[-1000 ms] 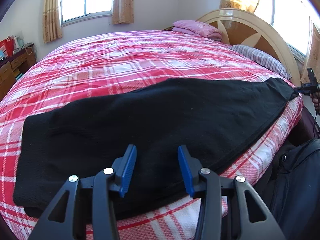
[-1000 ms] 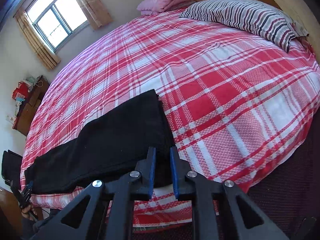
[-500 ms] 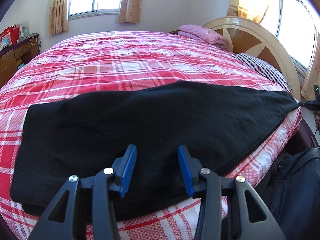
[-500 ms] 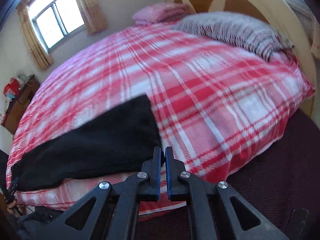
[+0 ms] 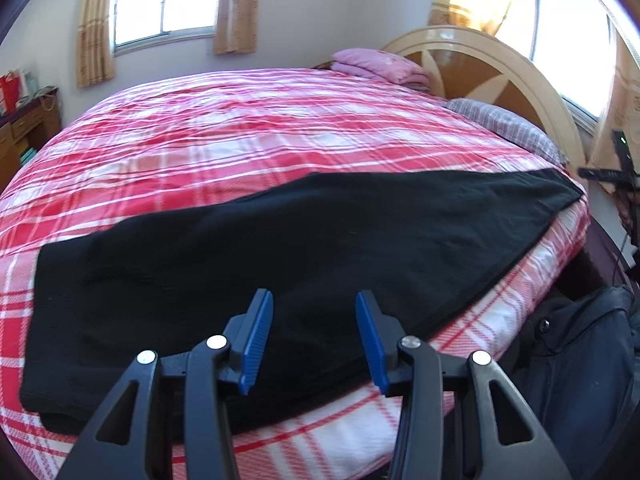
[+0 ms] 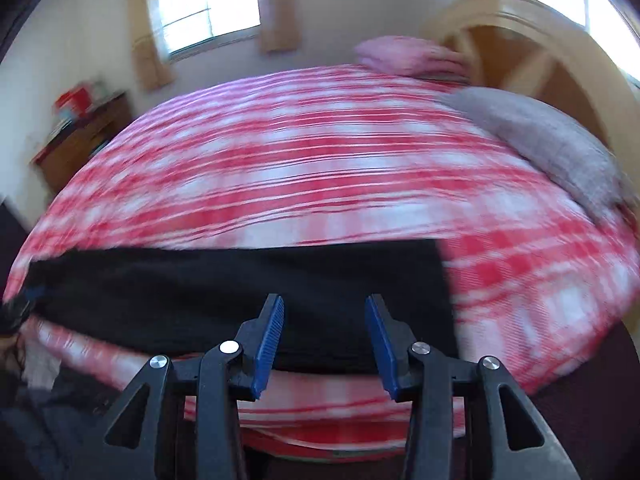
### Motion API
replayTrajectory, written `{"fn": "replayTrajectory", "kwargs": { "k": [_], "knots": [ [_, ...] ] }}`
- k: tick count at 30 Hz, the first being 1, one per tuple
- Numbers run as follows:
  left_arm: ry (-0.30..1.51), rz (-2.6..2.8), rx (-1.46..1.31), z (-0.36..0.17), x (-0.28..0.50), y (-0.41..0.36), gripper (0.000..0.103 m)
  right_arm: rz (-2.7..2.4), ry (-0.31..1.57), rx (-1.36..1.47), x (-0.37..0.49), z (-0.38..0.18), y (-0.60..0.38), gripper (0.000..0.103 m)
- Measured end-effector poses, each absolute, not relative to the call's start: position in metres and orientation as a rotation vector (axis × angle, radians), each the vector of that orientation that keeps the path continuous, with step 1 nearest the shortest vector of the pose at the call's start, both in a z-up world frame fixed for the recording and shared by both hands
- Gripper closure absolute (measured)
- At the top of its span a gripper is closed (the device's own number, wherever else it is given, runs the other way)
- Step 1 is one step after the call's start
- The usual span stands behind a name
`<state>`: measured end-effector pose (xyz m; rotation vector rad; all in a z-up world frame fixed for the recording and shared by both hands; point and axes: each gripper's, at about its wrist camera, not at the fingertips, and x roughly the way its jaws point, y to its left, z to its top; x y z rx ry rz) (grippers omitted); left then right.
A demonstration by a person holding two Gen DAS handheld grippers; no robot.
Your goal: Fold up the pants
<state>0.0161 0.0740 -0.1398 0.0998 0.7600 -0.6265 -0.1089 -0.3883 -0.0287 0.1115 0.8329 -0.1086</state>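
Black pants (image 5: pixel 300 248) lie flat and lengthwise along the near side of the bed's red plaid cover (image 5: pixel 260 132). My left gripper (image 5: pixel 314 300) hovers just over their near edge toward the wide end, open, nothing between its blue pads. In the blurred right wrist view the pants (image 6: pixel 240 280) end in a straight hem on the right. My right gripper (image 6: pixel 324 304) hangs above that narrow end; its jaws are opening and nothing sits between them.
A striped pillow (image 5: pixel 504 128) and a folded pink blanket (image 5: pixel 380 64) lie by the curved headboard (image 5: pixel 500 64). A wooden desk (image 5: pixel 24 128) stands at the far left. Dark fabric, a jacket or bag (image 5: pixel 580 360), is beside the bed at lower right.
The right gripper, shut at the pants' hem corner before, has let go, opened, and swung along the bed edge while rolling level. The left gripper has stayed where it was.
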Motion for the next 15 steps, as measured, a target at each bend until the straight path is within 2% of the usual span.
{"fn": "replayTrajectory", "kwargs": {
  "k": [3,7,12,13,15],
  "knots": [
    [0.762,-0.654,0.124,-0.142,0.011,0.064,0.050,0.096,0.890,0.078,-0.081,-0.046,-0.335,0.058],
    [0.769,-0.675,0.142,-0.145,0.007,0.056,0.050,0.224,0.980,-0.113,-0.072,-0.082,-0.265,0.058],
    [0.779,-0.668,0.152,-0.151,0.006,0.052,0.050,0.208,0.993,-0.411,-0.091,-0.115,-0.225,0.058],
    [0.784,-0.666,0.148,-0.152,0.006,0.052,0.050,0.198,1.016,-0.426,-0.094,-0.119,-0.228,0.058],
    [0.787,-0.665,0.146,-0.152,0.005,0.053,0.050,0.213,1.078,-0.279,-0.096,-0.117,-0.248,0.058]
  ]
}}
